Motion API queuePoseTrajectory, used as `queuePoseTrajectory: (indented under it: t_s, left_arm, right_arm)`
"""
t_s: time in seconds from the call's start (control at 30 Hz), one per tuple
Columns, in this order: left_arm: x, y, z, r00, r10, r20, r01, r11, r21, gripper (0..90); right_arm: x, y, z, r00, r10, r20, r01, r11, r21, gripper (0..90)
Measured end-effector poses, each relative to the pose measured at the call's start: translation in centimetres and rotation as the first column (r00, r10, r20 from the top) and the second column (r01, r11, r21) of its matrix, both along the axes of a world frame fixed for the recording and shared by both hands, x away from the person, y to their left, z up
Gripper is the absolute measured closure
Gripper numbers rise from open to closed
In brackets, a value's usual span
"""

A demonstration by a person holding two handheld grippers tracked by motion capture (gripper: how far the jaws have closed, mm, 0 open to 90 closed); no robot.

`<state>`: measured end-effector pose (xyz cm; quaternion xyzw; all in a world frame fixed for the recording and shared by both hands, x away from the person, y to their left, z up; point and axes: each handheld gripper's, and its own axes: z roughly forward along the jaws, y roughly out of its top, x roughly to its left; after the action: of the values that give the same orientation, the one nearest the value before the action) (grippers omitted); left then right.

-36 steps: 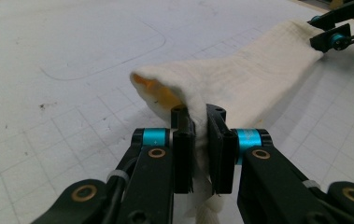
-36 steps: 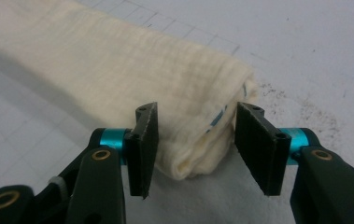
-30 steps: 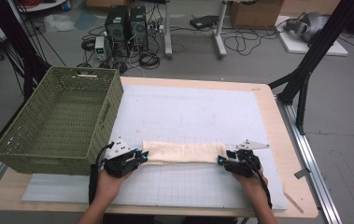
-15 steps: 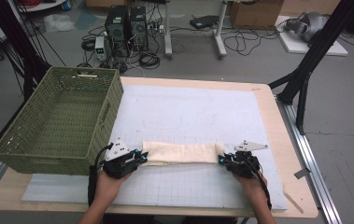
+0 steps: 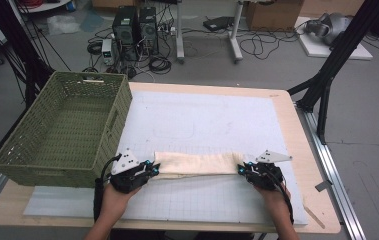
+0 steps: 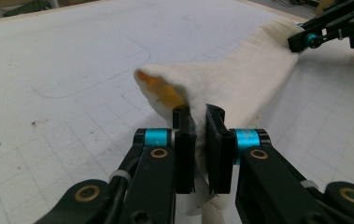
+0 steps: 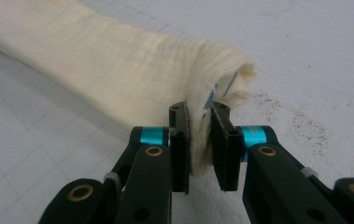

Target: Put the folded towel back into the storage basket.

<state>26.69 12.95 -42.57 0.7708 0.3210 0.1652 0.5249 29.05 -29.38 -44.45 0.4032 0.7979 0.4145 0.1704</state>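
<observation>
A cream folded cloth lies stretched in a long band across the white grid mat, near the table's front. My left gripper is shut on the cloth's left end, and its own view shows the cloth pinched between the jaws of the left gripper, with an orange patch inside the fold. My right gripper is shut on the right end; in its view the cloth bunches between the jaws of the right gripper. The right gripper also appears far off in the left gripper view.
A green woven basket stands at the table's left, close to my left hand. The wooden table edge runs along the right. Computers and cables sit on the floor beyond the table. A black stand rises at the right.
Both grippers have drifted slightly, keeping hold of the cloth ends; the cloth stays stretched between them in much the same place.
</observation>
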Motion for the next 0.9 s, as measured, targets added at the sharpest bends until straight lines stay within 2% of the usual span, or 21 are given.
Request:
queuePoseTrajectory:
  t_s: [0.27,0.57,0.63,0.9]
  left_arm:
    - [-0.4,-0.4,0.3,0.9995,-0.028,0.013,0.028,0.9996,0.007,83.4]
    - [-1.2,-0.6,0.8,0.9982,-0.050,0.033,0.050,0.9987,0.007,84.2]
    - [-1.4,-0.8,0.9,0.9979,-0.053,0.036,0.053,0.9986,-0.006,84.2]
    - [-2.2,-1.2,1.8,0.9947,-0.076,0.069,0.077,0.9969,-0.013,84.6]
  right_arm:
    - [0.0,-0.6,0.3,0.9994,0.005,0.033,-0.006,0.9999,0.009,79.1]
    - [-0.3,-1.7,1.8,0.9925,0.016,0.121,-0.023,0.9983,0.055,80.1]
    - [-0.3,-2.0,2.2,0.9903,0.013,0.138,-0.023,0.9973,0.069,80.1]
    - [0.4,-2.2,3.3,0.9844,0.017,0.175,-0.025,0.9985,0.048,80.1]
